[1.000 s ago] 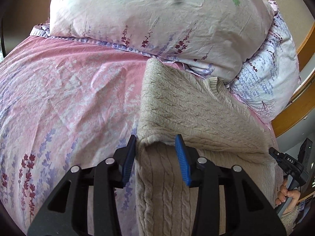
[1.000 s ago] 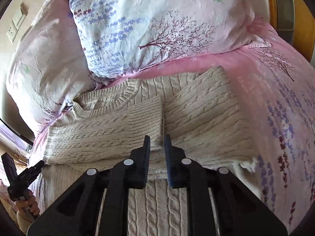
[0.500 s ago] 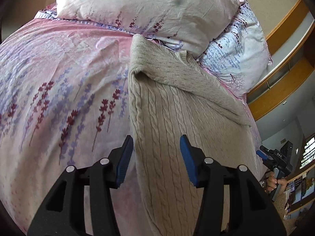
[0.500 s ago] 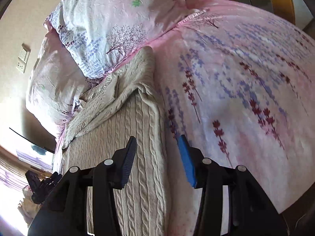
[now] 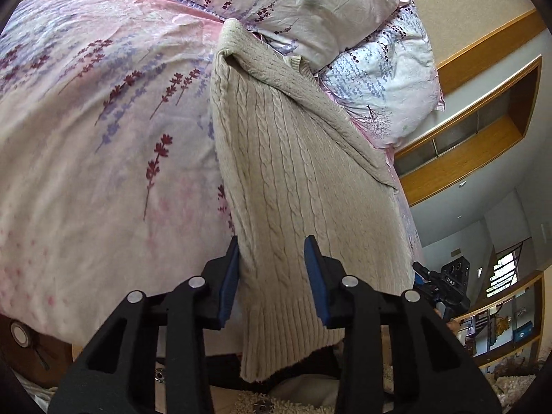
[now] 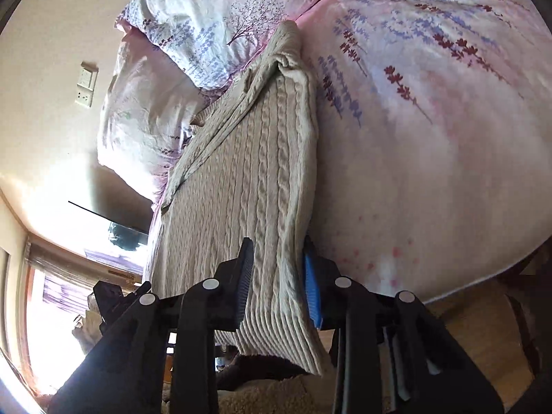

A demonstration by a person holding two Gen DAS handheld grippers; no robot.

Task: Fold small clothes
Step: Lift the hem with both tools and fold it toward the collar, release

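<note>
A beige cable-knit sweater [image 5: 293,172] lies lengthwise on the pink floral bed, sleeves folded across its top, ribbed hem hanging over the bed's near edge. My left gripper [image 5: 272,276] is open, its blue pads either side of the hem's left corner, not clamped. In the right wrist view the sweater [image 6: 248,172] runs away from me. My right gripper [image 6: 279,283] is open around the hem's right corner, the knit lying between the jaws.
Pink duvet [image 5: 86,138] with lavender print covers the bed. Two floral pillows [image 5: 293,0] sit at the head beyond the sweater. Wooden shelving [image 5: 483,120] is on the wall to the right. The right gripper appears in the left wrist view [image 5: 445,286].
Both grippers have drawn back from the folded sleeves down the sweater to its hem at the bed's edge. The right gripper, shut a second ago, has opened.
</note>
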